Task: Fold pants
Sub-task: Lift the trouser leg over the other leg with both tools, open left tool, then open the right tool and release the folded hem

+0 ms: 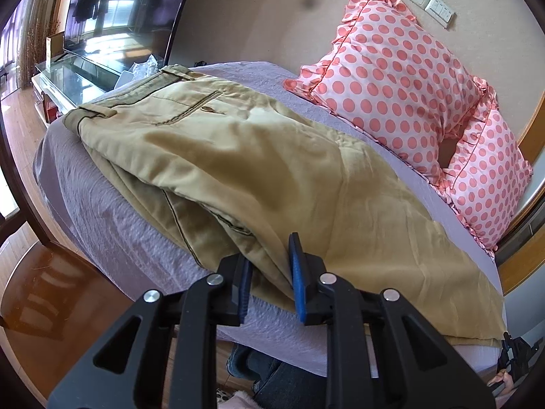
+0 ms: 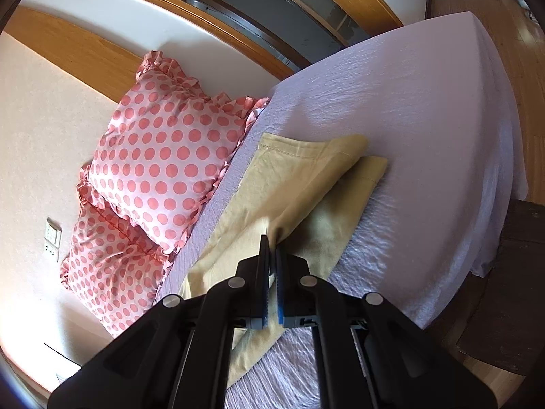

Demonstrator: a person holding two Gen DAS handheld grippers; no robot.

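Observation:
Khaki pants (image 1: pixel 238 156) lie lengthwise on a lilac bed sheet (image 1: pixel 102 211), folded leg over leg, waistband and back pocket at the far end. My left gripper (image 1: pixel 270 262) is closed on a bunched fold of the pants near the bed's front edge. In the right wrist view the pant legs (image 2: pixel 293 184) run away from me, cuffs at the far end, upper leg slightly askew over the lower. My right gripper (image 2: pixel 271 248) is shut on a pinch of the leg fabric, which it lifts slightly.
Two pink polka-dot pillows (image 1: pixel 391 78) (image 2: pixel 163 156) lean against the headboard wall beside the pants. A TV and glass cabinet (image 1: pixel 78 68) stand beyond the bed's far end. Bare sheet (image 2: pixel 425 119) lies beyond the cuffs. Wooden floor surrounds the bed.

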